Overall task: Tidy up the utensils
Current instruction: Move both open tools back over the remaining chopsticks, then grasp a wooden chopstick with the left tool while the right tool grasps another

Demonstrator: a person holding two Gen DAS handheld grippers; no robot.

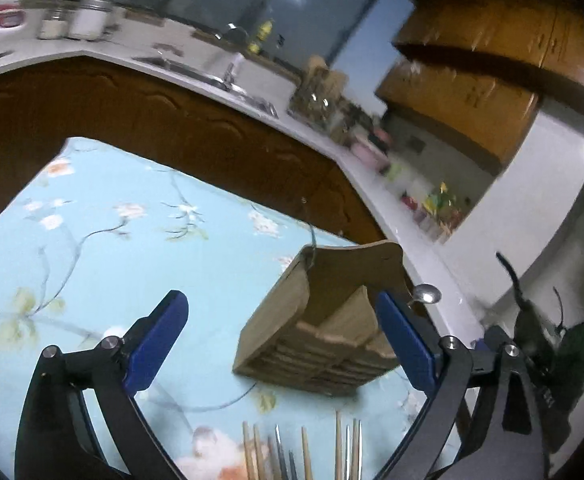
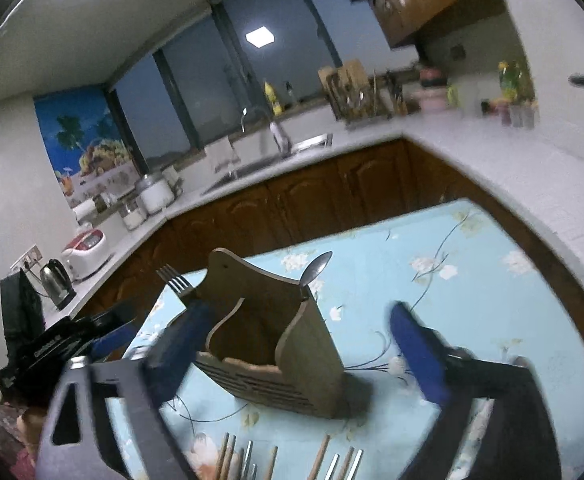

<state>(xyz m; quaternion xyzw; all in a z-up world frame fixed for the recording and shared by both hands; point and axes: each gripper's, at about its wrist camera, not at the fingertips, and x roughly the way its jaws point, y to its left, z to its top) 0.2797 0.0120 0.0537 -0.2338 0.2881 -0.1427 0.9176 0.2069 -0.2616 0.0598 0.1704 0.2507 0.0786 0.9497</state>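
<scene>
Utensils, a loose row of forks and chopsticks, lie on the blue floral tablecloth right under my two grippers, long axes running away from me toward the wooden caddy standing just beyond their tips. My left gripper and right gripper both hang released, jaws spread wide with nothing between the pads, each aimed over the row at the caddy, where a spoon and a fork already stand. Neither side looks clearly nearer, so I judge either could drop back onto the row and lift along that axis.
</scene>
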